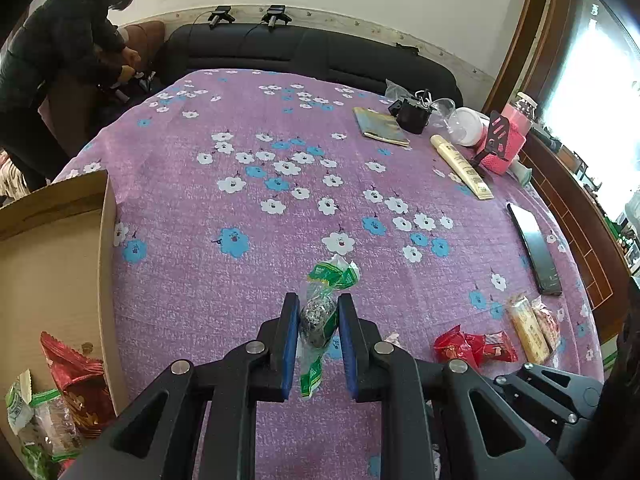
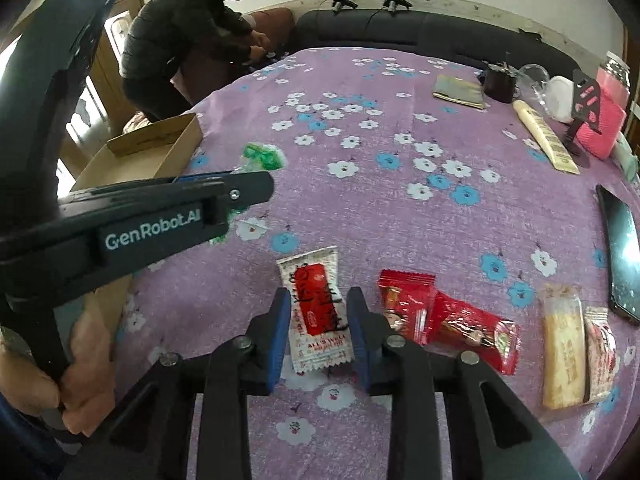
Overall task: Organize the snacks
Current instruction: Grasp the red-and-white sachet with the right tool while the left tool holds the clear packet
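Green-wrapped snack (image 1: 320, 312) clamped in my left gripper (image 1: 319, 312), above the purple cloth (image 1: 280, 208), beside the cardboard box (image 1: 52, 240). White-and-red packet (image 2: 318, 312) lies between my right gripper (image 2: 319, 312)'s jaws; contact unclear.

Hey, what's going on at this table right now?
A person is sorting snacks with two handheld tools. The left tool is shut on a green-and-clear snack packet, with a cardboard box of snacks to its left. The right tool straddles a white-and-red packet on the tablecloth; whether it grips is unclear.
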`<state>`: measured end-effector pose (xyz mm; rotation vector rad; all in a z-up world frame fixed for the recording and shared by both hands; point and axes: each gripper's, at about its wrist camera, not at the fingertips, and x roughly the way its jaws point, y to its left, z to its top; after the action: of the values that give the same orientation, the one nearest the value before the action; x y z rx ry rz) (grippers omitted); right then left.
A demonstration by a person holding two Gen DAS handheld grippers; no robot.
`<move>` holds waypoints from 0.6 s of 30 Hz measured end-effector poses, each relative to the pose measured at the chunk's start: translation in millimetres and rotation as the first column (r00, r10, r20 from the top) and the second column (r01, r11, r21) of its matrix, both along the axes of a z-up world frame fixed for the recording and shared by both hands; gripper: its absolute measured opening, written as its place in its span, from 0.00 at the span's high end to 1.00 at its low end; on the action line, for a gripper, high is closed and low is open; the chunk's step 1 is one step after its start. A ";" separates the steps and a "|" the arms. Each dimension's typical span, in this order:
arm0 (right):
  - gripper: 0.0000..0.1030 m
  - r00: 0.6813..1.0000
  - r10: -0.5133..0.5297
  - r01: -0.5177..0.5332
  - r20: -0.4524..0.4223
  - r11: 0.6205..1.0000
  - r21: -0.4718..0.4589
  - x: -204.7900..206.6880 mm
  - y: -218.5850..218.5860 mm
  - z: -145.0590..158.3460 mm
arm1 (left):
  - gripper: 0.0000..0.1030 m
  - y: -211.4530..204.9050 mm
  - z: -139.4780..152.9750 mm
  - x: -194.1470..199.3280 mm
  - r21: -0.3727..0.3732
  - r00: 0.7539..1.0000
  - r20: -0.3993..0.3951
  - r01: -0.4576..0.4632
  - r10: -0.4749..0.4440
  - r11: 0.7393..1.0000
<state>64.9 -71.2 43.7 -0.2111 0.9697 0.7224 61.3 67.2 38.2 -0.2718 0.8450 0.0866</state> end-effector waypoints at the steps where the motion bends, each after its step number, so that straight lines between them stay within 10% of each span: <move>1: 0.69 1.000 -0.001 0.001 0.009 1.000 -0.005 -0.2 0.7 -0.5 | 0.81 0.4 0.1 -0.3 -0.001 1.000 0.001 -0.001 0.001 1.000; 8: 0.63 0.999 0.031 -0.028 0.041 0.997 -0.069 0.2 14.0 -13.7 | 0.81 0.3 1.0 -2.2 -0.006 1.000 0.002 0.003 -0.003 1.000; 18: 0.80 0.996 0.001 0.008 0.089 0.995 -0.098 -6.6 12.1 -10.2 | 0.81 0.2 -0.6 -1.4 0.004 1.000 -0.002 0.004 -0.004 1.000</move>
<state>58.3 -59.1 33.5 -0.3255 0.9210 0.6571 59.9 67.4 37.6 -0.2660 0.8476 0.0851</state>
